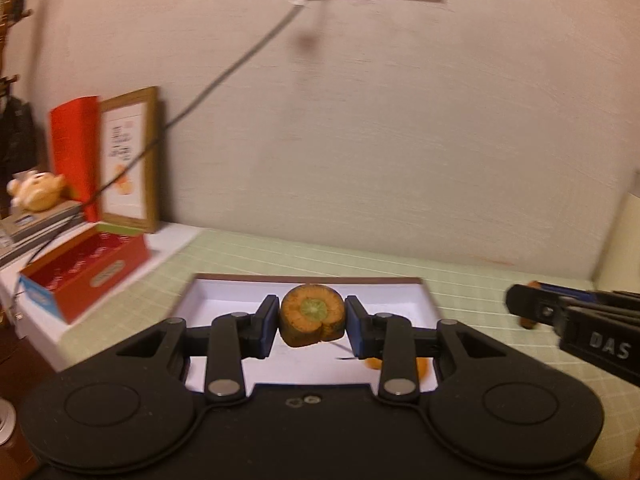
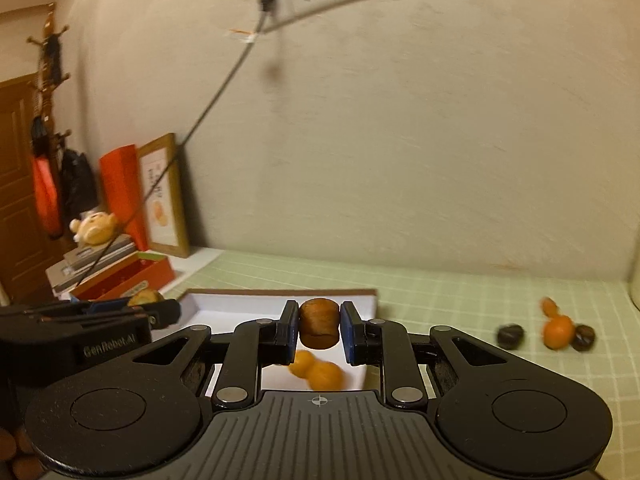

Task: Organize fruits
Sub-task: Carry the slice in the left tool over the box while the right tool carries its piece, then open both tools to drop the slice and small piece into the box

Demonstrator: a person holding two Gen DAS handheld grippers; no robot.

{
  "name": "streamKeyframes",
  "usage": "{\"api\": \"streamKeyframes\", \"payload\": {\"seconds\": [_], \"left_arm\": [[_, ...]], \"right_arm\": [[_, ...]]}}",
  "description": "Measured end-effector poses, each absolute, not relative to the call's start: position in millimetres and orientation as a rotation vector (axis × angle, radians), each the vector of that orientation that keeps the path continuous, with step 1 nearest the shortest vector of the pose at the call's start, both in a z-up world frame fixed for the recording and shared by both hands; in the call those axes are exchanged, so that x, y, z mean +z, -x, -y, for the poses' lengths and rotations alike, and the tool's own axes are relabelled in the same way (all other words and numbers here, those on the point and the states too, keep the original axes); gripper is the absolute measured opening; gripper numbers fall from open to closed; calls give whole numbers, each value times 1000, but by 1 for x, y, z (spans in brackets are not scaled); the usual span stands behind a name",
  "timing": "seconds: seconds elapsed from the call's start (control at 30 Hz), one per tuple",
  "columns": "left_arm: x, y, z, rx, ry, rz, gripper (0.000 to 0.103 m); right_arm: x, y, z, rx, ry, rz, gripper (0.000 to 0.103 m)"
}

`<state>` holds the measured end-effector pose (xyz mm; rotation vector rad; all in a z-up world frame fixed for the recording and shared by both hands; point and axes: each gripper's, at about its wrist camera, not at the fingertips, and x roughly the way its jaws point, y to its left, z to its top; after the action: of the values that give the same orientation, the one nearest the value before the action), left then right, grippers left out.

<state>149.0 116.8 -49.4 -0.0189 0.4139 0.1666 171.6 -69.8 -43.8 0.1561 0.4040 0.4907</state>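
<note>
My left gripper [image 1: 312,330] is shut on a round orange fruit piece with a green centre [image 1: 312,312], held above a shallow white box [image 1: 224,300]. My right gripper [image 2: 319,336] is shut on a small brown cylindrical fruit piece [image 2: 319,320], also over the white box [image 2: 224,306]. Two orange fruits [image 2: 316,372] lie in the box below it. Each gripper shows in the other view: the right gripper [image 1: 520,304] enters from the right, the left gripper [image 2: 168,312] from the left with its fruit piece [image 2: 142,298].
On the green checked mat [image 2: 460,292] to the right lie an orange fruit [image 2: 558,332] and two dark round fruits [image 2: 511,335]. A red box [image 1: 88,272], a framed picture [image 1: 128,160], stacked books and a cable stand at the left by the wall.
</note>
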Motion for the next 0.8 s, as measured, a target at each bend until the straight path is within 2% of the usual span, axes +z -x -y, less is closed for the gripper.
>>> {"api": "streamKeyframes", "payload": {"seconds": [0.3, 0.8], "left_arm": [[-48, -155, -174, 282, 57, -423, 26], [-70, -206, -205, 305, 67, -482, 26]], "right_arm": [[-46, -201, 41, 501, -154, -412, 22], [-73, -263, 20, 451, -138, -477, 22]]}}
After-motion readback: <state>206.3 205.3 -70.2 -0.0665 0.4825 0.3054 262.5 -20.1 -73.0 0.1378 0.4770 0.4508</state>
